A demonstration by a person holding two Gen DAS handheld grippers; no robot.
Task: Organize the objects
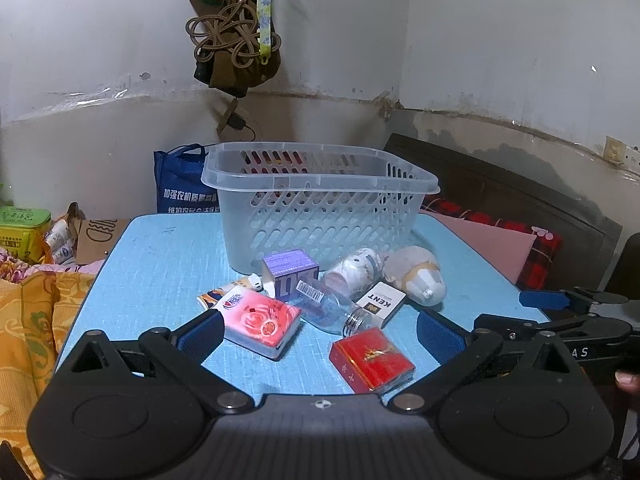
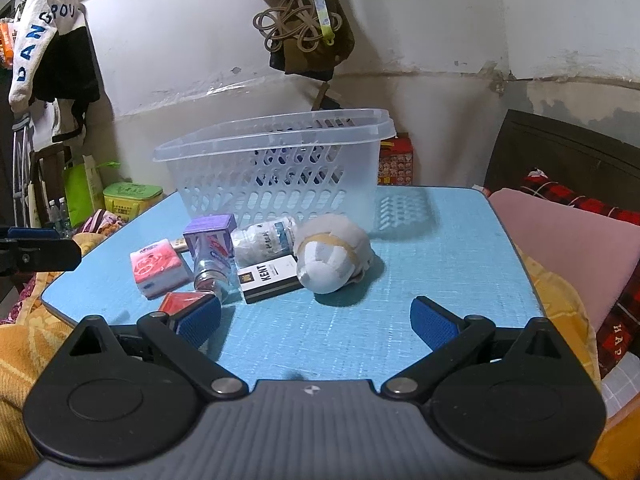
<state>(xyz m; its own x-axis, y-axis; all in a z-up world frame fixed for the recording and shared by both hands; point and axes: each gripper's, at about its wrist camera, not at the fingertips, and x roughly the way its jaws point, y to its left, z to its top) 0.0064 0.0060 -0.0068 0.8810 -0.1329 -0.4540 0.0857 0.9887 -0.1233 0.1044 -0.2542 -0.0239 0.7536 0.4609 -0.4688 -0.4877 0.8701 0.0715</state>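
Note:
A clear plastic basket [image 1: 320, 184] [image 2: 280, 140] stands at the back of a blue table [image 1: 160, 264] [image 2: 432, 264]. In front of it lie a pink tissue pack [image 1: 260, 320] [image 2: 158, 266], a red box [image 1: 372, 360] [image 2: 178, 304], a purple box [image 1: 290, 268] [image 2: 210, 232], a clear bottle [image 1: 328, 308] [image 2: 210, 270], a white KENT pack [image 1: 380, 304] [image 2: 268, 278], a white jar [image 1: 354, 270] [image 2: 260, 240] and a grey plush toy [image 1: 416, 274] [image 2: 332, 258]. My left gripper [image 1: 320, 338] is open, low over the near items. My right gripper [image 2: 316, 322] is open over bare table.
A blue bag [image 1: 180, 184] stands behind the table at left. A green tin [image 1: 24, 228] [image 2: 132, 196] and yellow bedding [image 1: 32, 320] lie left. A pink cushion [image 2: 560, 248] and a dark headboard [image 2: 568, 148] are at right. Bags hang on the wall [image 1: 236, 40].

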